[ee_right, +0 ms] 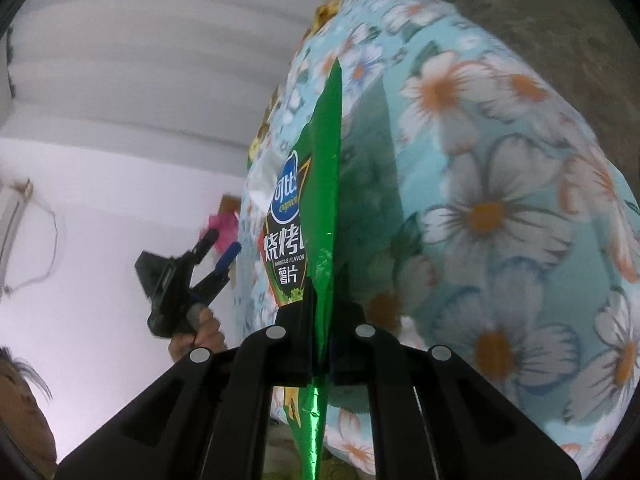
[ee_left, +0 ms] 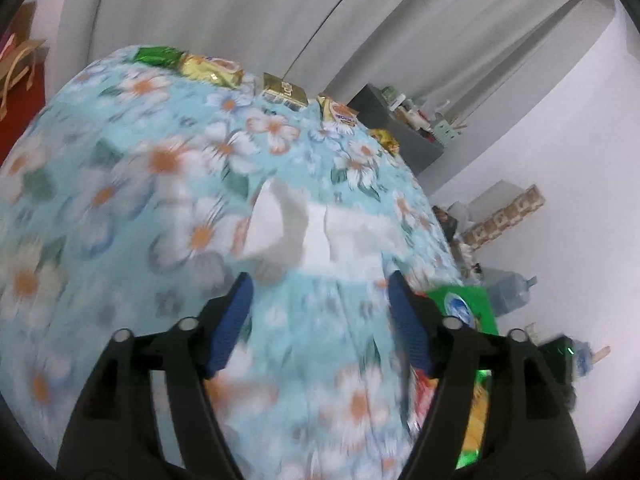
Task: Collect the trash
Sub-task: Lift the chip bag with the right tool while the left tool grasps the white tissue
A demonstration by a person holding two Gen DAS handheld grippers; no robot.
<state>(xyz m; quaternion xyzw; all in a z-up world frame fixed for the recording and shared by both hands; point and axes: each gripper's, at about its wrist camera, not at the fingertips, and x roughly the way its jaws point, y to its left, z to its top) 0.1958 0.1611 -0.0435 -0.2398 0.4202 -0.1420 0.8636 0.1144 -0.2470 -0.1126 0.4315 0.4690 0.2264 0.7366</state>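
While its jaws are clamped on a green chip bag (ee_right: 320, 200), the right gripper (ee_right: 320, 320) holds it edge-on above the flowered blue tablecloth (ee_right: 500, 208). The left gripper (ee_left: 320, 304) hangs spread and empty over the same cloth, just short of a crumpled white paper (ee_left: 304, 224). Several yellow snack wrappers (ee_left: 212, 70) and a green one (ee_left: 156, 55) lie along the far edge.
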